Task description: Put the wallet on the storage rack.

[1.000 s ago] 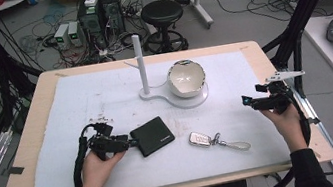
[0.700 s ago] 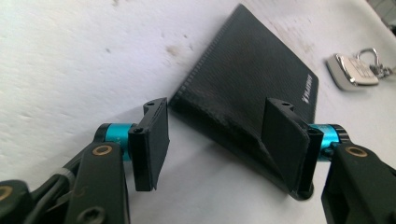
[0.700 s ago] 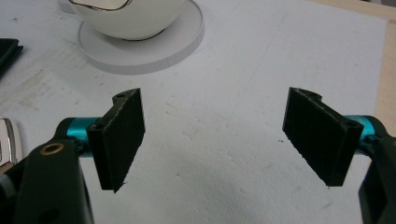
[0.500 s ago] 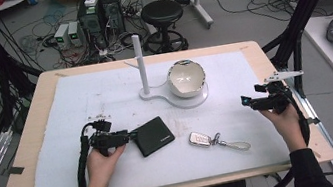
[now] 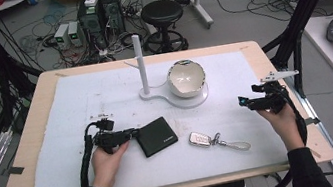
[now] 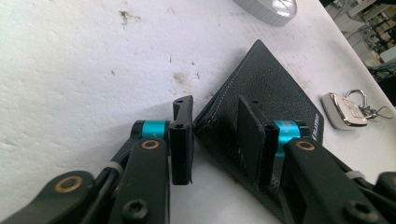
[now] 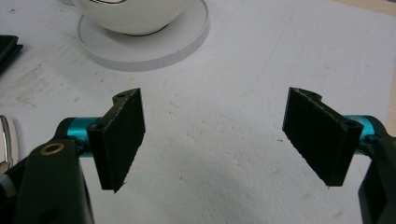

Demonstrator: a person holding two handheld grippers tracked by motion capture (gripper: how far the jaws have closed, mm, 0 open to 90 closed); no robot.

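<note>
Left gripper view: wallet [image 6: 261,93] corner (part-hidden)

Black left gripper [image 6: 215,140] and right gripper [image 7: 212,140]: flat black pads, teal collars, brass pivots, black cables; dark sleeves.

small pale print on black wallet [image 5: 158,135], prob a brand, too blurry to read
</note>
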